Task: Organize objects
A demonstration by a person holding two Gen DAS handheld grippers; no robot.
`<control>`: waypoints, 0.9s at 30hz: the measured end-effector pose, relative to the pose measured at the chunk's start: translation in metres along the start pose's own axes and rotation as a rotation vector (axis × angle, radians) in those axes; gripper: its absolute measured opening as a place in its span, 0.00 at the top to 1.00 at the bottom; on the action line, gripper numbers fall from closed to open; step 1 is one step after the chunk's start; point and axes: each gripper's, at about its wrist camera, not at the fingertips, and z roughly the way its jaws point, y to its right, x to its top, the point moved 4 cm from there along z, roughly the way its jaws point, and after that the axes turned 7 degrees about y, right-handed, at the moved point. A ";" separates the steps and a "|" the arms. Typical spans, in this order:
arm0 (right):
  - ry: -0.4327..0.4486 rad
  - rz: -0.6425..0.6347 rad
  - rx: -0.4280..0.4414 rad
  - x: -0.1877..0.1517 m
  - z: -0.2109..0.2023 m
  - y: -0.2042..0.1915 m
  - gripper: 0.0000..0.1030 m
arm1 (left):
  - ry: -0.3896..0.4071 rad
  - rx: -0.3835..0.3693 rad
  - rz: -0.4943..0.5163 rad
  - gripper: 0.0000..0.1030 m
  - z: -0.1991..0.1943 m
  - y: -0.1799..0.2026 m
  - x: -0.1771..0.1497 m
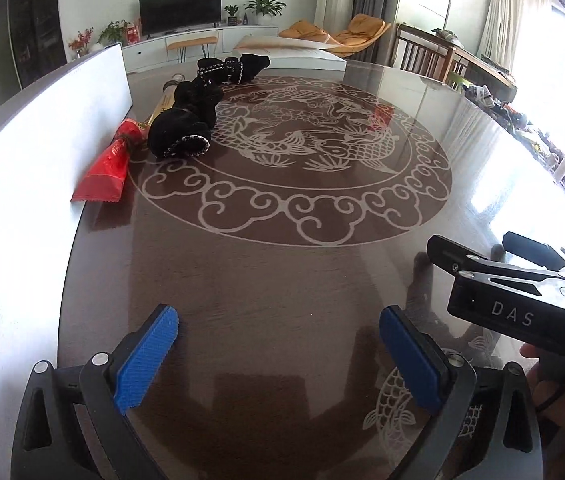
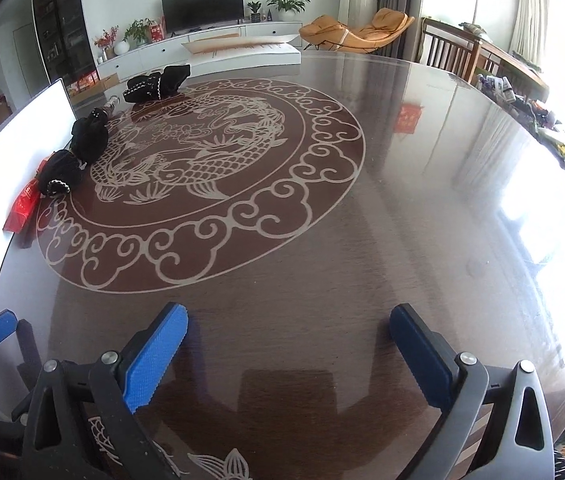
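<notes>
- The black cloth items (image 1: pixel 186 128) lie in a loose row at the far left of the table (image 1: pixel 282 280), next to a white board (image 1: pixel 62 128). One more black piece (image 1: pixel 242 68) sits beyond them, close to the far edge.
- A red packet (image 1: pixel 106 168) and a tube (image 1: pixel 166 100) lie between the cloth and the board, touching or partly under the cloth. Risk: a pinch on the cloth may also catch the packet or drag the tube along.
- Risk: the cloth is soft and bunched. A shallow pinch is likely to lift only a fold, and the rest would trail across the table.
- Risk: the tube is round and could roll off if it is nudged.
- The table top is glossy and strongly reflective. Risk: height is harder to judge, so claw tips could strike the surface.
- Left claw (image 1: pixel 278 360): released, jaws wide, nothing between them, over the bare near part of the table.
- Right claw (image 2: pixel 288 360): released, jaws wide, nothing held, just beside the left one.
- Risk: both claws stand well apart from the items and near each other; a shared reach to the left could make them collide.
</notes>
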 end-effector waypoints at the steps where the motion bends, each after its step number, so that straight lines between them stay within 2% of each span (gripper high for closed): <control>1: 0.000 -0.001 0.000 0.000 0.000 0.000 0.00 | -0.002 0.016 0.021 0.01 0.002 0.002 -0.001; 3: -0.001 0.000 0.000 0.000 0.000 0.000 0.00 | -0.007 0.025 0.048 0.00 0.004 0.006 -0.002; 27: -0.001 0.000 0.000 0.000 0.001 0.000 0.00 | -0.002 0.028 0.044 0.00 0.004 0.005 -0.001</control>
